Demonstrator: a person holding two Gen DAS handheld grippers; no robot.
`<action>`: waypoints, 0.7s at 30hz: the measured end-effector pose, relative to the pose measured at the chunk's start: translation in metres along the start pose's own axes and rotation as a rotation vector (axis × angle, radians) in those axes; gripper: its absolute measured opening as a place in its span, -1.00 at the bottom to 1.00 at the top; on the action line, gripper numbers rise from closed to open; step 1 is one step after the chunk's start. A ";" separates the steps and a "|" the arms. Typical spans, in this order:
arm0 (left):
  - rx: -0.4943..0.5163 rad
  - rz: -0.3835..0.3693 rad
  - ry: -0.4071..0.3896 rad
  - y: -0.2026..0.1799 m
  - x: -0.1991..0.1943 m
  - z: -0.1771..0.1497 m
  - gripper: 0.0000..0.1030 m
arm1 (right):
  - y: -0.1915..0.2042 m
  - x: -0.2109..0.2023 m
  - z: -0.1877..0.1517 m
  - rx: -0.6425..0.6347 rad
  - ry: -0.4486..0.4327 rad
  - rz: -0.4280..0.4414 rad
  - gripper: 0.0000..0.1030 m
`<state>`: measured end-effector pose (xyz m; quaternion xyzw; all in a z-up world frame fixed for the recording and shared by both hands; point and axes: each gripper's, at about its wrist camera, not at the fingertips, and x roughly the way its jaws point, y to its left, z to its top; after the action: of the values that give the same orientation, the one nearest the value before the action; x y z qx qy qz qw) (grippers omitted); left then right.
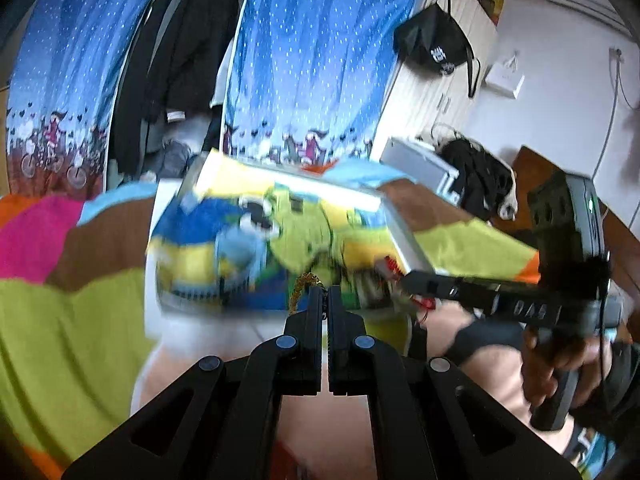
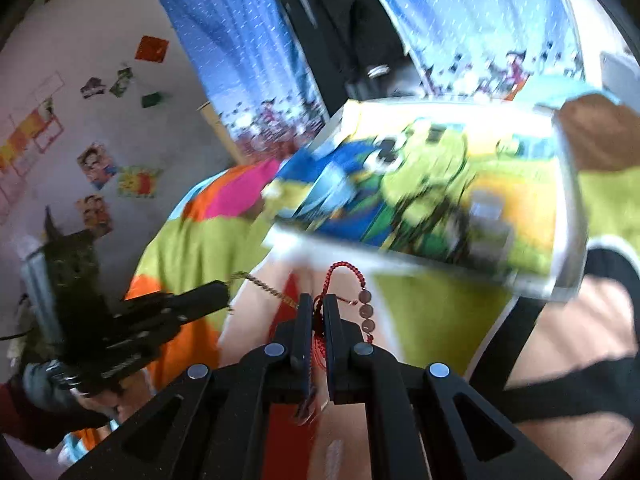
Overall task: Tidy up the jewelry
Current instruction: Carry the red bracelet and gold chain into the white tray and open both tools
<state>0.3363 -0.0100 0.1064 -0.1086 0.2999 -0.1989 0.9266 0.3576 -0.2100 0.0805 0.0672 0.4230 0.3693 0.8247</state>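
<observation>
While both grippers pinch jewelry, a blurred cartoon-printed tin box (image 1: 276,232) lies ahead.
Left gripper (image 1: 325,289) clamps a gold chain (image 1: 298,290); right gripper (image 2: 317,300) clamps a red beaded bracelet (image 2: 352,276).

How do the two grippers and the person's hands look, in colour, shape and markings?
Both grippers are matte black plastic. The left gripper and right gripper each have two flat narrow fingers on angular linkage arms with round silver-grey rivets. Seen from the left wrist, the right gripper's body shows a green light, and a black strap crosses the person's wrist.

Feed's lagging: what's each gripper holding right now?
Left gripper: shut on the gold chain.
Right gripper: shut on the red bead bracelet.
</observation>
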 end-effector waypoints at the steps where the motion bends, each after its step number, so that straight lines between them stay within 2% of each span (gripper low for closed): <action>1: -0.010 -0.006 -0.009 0.003 0.006 0.006 -1.00 | -0.004 0.002 0.008 -0.001 -0.020 -0.018 -0.89; 6: -0.078 -0.016 -0.041 0.020 0.037 0.032 -1.00 | -0.023 0.019 0.036 0.005 -0.082 -0.071 -0.89; 11: -0.080 -0.019 -0.044 0.026 0.056 0.046 -1.00 | -0.047 0.044 0.042 0.043 -0.097 -0.100 -0.89; 16: -0.074 0.005 0.038 0.028 0.079 0.038 -1.00 | -0.061 0.063 0.031 0.044 -0.072 -0.138 -0.88; 21: -0.121 0.006 0.100 0.036 0.088 0.018 -0.99 | -0.065 0.071 0.021 0.017 -0.053 -0.171 -0.88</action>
<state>0.4232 -0.0138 0.0645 -0.1536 0.3576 -0.1828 0.9028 0.4349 -0.2055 0.0203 0.0473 0.4082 0.2920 0.8636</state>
